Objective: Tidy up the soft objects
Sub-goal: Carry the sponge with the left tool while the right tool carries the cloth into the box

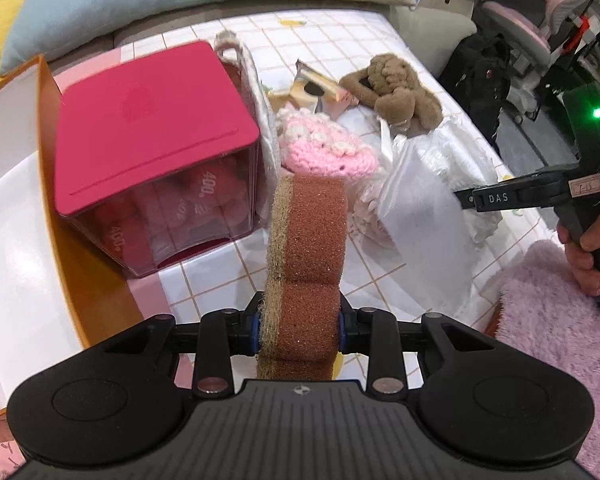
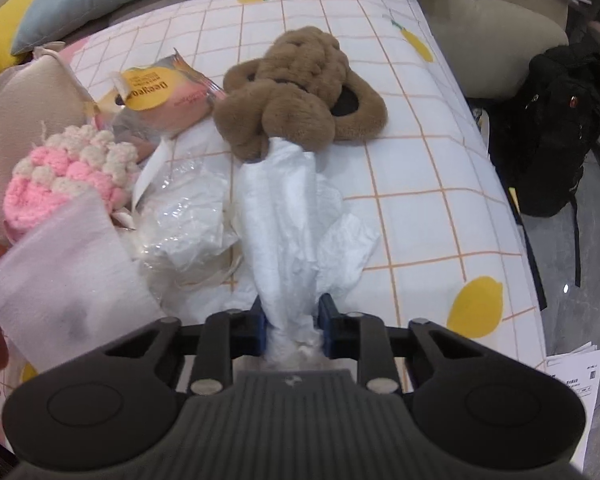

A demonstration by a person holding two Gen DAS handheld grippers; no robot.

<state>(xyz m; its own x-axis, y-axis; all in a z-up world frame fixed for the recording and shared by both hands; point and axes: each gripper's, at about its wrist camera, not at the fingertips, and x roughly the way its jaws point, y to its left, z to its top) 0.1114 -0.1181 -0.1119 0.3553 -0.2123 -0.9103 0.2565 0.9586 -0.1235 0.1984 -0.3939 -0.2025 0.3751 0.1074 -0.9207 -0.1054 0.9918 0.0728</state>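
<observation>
My left gripper (image 1: 298,330) is shut on a brown sponge (image 1: 308,256) with a tan scouring edge, held upright above the table. My right gripper (image 2: 292,322) is shut on a crumpled white tissue (image 2: 288,216) that trails forward to a brown plush toy (image 2: 296,92). The plush also shows in the left wrist view (image 1: 400,88). A pink and cream knitted piece (image 2: 68,172) lies left of the tissue and behind the sponge (image 1: 320,148). A white cloth (image 2: 64,276) and clear plastic wrap (image 2: 184,220) lie beside it.
A red-lidded clear box (image 1: 152,160) sits left of the sponge, next to an orange-edged white box (image 1: 16,208). A yellow-labelled packet (image 2: 160,92) lies behind the knitted piece. A beige bag (image 2: 24,108), cushions (image 1: 100,4), a lilac fluffy item (image 1: 560,344) and a black backpack (image 2: 552,128) surround the checked tablecloth (image 2: 440,208).
</observation>
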